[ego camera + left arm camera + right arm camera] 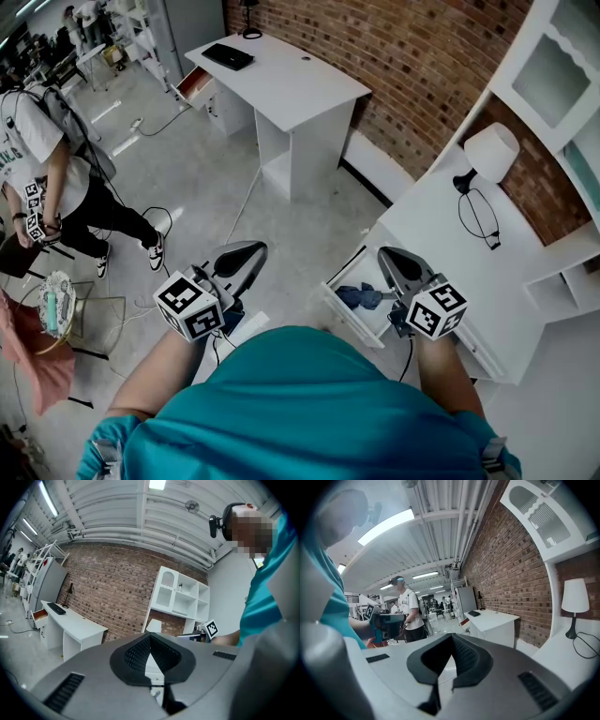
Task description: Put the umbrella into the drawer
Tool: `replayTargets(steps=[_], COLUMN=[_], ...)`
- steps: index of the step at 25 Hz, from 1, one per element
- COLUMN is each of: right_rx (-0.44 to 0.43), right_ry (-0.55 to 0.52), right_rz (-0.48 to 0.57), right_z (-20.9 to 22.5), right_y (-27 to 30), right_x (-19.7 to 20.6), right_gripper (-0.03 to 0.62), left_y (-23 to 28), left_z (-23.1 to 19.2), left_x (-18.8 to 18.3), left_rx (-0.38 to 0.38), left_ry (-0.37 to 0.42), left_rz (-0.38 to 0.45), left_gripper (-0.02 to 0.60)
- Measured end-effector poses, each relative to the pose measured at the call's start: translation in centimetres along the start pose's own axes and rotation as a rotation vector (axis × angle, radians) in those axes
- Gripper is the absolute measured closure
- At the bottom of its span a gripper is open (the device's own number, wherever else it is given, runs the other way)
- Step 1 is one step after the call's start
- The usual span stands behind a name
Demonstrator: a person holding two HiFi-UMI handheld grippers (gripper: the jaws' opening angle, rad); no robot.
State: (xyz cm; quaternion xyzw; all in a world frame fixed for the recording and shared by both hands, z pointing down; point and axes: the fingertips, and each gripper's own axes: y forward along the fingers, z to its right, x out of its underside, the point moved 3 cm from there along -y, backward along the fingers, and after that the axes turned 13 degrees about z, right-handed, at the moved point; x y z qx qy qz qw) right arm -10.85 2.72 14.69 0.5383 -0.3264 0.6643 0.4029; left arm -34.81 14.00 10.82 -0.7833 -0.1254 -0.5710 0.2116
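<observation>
Both tongs shut, nothing between the jaws. Left tongs were held out over the floor. Right tongs hung just above the open drawer. Each gripper view showed the pads meeting at the tips: left tongs, right tongs.

Umbrella: a dark blue folded bundle, apparently this, lay inside the drawer toward its near end. It touched neither pair of tongs. Whether a strap or fold rode over the rim was too small to tell.

Drawer stood pulled out from the white desk. On the desk top were a white lamp and a loop of black cord. Farther off, against the brick wall, a second white desk carried a keyboard. A bystander stood well apart at the left.

Judgement: the placing looked done, and only a check remained, with closing if wanted. To do that well, confirm the bundle sits wholly below the rim. Then set the closed tips of the right tongs flat on the drawer front near its middle and push straight along the runners. An off-centre push could skew the drawer and pinch the fabric.
</observation>
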Motion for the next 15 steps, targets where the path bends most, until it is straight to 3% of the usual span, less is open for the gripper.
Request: replayTargets(steps=[15], right_rx=[-0.005], right_ry=[-0.017], right_rz=[-0.006], right_z=[-0.02], right_y=[0.57], right_x=[-0.18], right_gripper=[0.574], left_y=[0.17], left_z=[-0.33], left_x=[-0.11], left_rx=[0.011], left_ry=[0.006], left_rz=[-0.003], left_gripper=[0.568])
